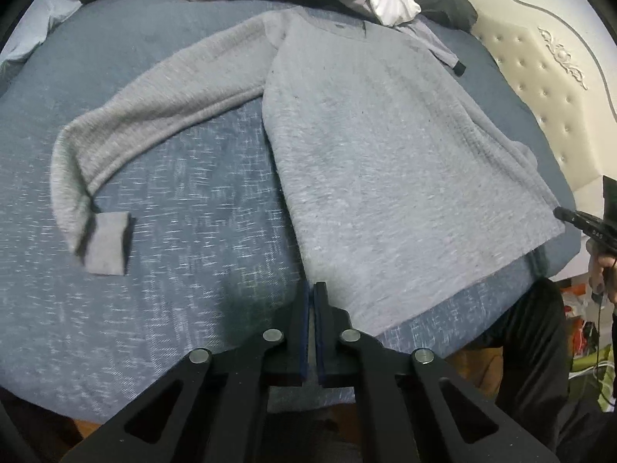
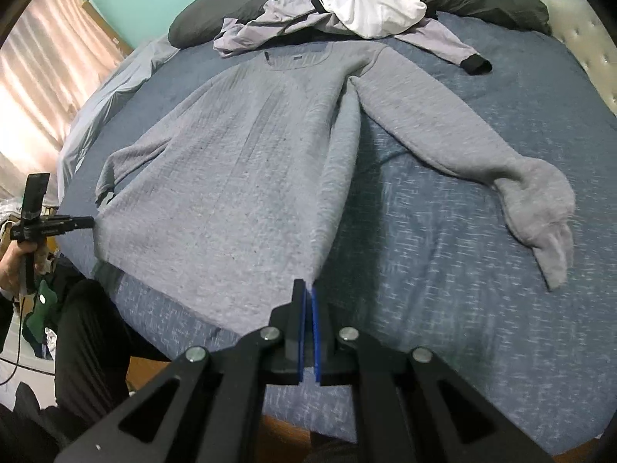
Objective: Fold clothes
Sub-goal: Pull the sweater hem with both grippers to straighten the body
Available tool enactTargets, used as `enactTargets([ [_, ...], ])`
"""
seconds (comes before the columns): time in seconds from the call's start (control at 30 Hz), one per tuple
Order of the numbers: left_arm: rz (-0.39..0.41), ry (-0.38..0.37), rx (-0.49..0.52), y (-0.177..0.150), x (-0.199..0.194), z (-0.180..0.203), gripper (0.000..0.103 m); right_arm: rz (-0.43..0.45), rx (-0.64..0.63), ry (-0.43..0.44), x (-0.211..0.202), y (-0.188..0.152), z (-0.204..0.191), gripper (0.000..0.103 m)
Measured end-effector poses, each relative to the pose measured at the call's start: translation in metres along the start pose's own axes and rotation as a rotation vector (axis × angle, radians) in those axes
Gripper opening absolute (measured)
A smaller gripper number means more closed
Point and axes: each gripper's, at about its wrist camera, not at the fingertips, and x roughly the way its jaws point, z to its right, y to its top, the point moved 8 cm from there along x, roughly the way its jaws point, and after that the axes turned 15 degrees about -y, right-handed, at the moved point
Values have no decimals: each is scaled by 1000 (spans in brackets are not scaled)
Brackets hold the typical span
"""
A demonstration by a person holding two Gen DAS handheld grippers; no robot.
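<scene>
Pinching the grey sweater's hem corners, both hand-held grippers; only the right wrist view shows curtains.

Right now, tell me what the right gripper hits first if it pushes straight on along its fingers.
The right gripper is shut on the sweater hem corner, so that cloth already lies at its tips. Just beyond looks like the bedspread, though depth is unclear.

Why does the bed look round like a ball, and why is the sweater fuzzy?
Left wrist view: the fisheye lens bends the bed into a dome, and the grey sweater smears, most at its cuff. Right wrist view: same bending; the curtain glows washed-out at left, and the sweater's far sleeve end is blurred.
</scene>
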Motion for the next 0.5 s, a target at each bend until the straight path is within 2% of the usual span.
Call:
enactTargets([
  [0.13,-1,11,-10,-12,-8,-6,0,-12,12,-4,-1,-12,7,2],
  [0.33,-9,-23,-73,-17,15,-14,0,-72,33,-35,31,-34,17,2],
  [0.5,-23,-72,-149,-18,36,-19,1,-85,41,-54,40,-37,23,2],
])
